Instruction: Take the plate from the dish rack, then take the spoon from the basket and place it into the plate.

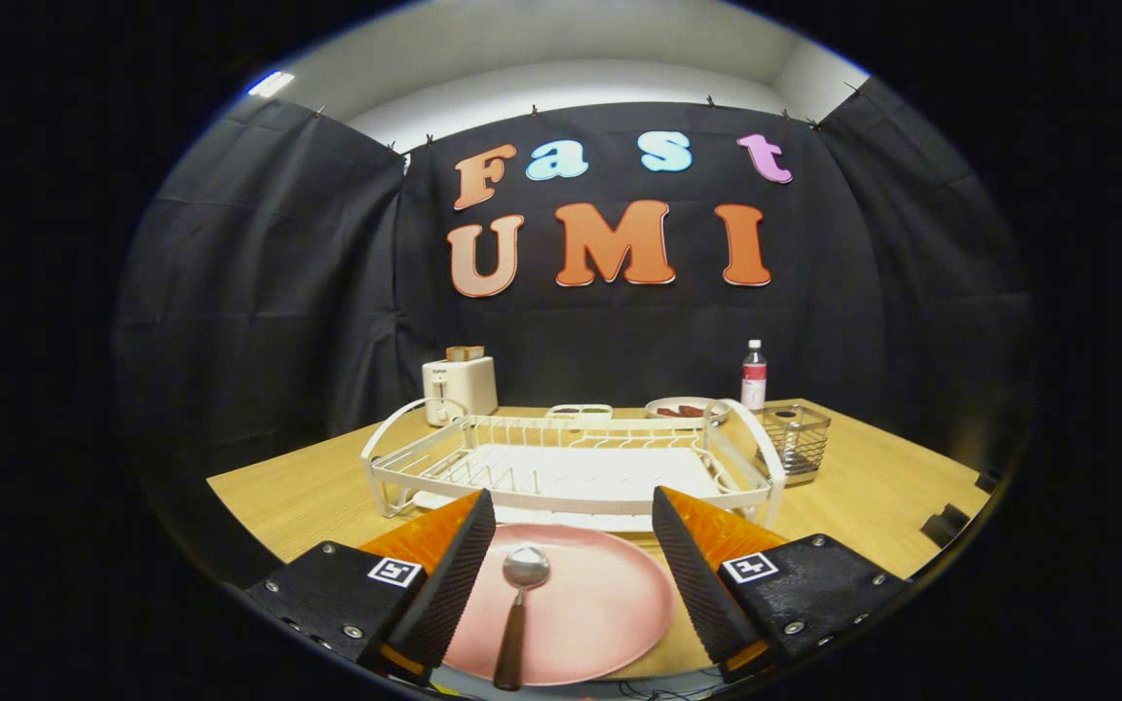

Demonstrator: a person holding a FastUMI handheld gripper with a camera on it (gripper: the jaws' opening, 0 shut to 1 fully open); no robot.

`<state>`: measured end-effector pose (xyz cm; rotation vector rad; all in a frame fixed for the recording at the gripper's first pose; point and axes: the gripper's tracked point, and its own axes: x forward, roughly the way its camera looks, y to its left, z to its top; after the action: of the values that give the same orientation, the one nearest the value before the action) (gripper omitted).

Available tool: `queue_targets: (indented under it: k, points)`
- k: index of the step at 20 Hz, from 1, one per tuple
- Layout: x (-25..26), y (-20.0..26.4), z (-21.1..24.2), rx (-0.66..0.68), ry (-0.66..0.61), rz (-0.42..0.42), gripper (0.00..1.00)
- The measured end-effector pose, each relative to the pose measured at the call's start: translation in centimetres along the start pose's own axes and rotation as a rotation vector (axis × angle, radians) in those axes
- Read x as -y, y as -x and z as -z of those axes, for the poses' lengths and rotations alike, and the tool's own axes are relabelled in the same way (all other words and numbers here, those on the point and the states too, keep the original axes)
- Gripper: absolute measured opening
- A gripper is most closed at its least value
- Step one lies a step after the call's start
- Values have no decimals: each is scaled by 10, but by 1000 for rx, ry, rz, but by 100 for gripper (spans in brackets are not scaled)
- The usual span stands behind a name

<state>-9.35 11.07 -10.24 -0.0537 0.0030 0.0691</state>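
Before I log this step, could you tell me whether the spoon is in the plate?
In: the spoon lies flat on the pink plate, between the open gripper fingers, touching neither.

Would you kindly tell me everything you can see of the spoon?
The spoon has a shiny metal bowl and a dark brown handle that looks wooden. It lies flat, bowl up, on the pink plate, handle pointing back toward the camera and reaching past the plate's near rim. It sits between the open fingers of the gripper, neither touching it.
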Motion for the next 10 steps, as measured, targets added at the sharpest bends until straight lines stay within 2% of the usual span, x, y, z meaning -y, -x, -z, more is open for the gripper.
queue_targets:
  k: [10]
  points:
    - [111,6,-58,25,-10,141,97]
